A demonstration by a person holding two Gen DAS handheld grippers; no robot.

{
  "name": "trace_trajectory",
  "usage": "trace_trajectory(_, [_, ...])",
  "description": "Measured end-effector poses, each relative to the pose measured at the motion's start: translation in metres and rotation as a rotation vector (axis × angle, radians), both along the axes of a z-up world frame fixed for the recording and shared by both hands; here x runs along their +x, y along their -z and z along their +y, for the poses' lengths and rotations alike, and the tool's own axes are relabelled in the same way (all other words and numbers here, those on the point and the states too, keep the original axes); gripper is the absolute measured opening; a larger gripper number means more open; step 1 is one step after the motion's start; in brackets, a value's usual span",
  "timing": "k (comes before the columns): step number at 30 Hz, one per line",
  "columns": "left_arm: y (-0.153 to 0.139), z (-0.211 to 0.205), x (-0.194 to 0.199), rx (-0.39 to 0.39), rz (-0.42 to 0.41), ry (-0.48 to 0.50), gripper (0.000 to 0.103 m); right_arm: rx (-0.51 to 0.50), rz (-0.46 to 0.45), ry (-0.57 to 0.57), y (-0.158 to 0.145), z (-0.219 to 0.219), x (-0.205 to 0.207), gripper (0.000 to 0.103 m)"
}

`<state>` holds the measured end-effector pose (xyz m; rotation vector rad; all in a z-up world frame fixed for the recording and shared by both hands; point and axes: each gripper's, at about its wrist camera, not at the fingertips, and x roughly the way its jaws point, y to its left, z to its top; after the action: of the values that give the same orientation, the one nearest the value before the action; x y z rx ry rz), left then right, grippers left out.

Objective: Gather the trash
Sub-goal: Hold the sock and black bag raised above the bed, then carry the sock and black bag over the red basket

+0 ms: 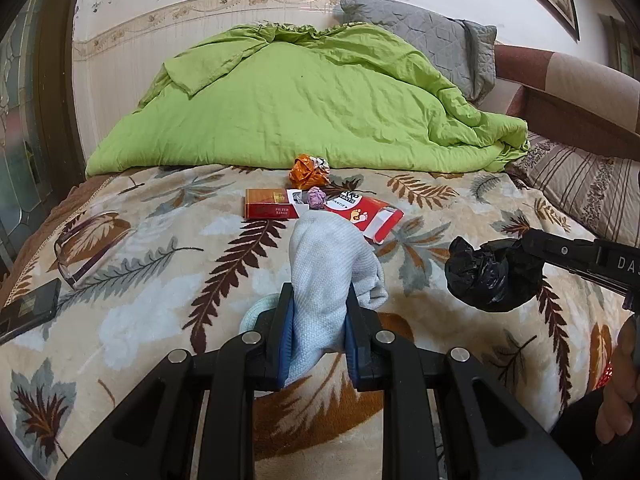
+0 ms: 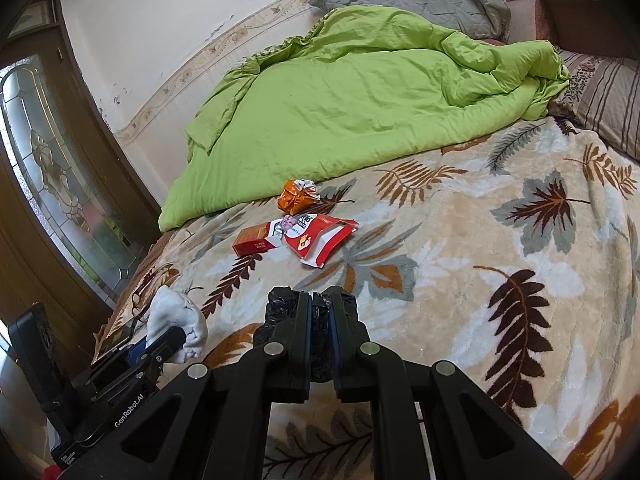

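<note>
Already both tongs are full. From the left wrist, the left tongs (image 1: 320, 320) sit clamped on a pale sock (image 1: 332, 264), so reaching for the cigarette pack (image 1: 268, 209) at twelve o'clock on the bed (image 1: 160, 300) risks dropping it. From the right wrist, the right tongs (image 2: 319, 312) pinch a black bag (image 2: 318, 318); the red wrapper (image 2: 320, 240) and orange foil (image 2: 296, 197) lie ahead, and thin plastic may slip.
</note>
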<state>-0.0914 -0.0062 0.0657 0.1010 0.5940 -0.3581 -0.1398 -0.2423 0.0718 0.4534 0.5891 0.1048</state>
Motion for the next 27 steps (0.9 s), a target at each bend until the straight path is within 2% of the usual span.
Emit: trace_trajectory(27, [-0.0051, -0.0019, -0.0023, 0.002, -0.014, 0.01, 0.021, -0.003, -0.002, 0.0, -0.0009, 0.0025, -0.0006, 0.009])
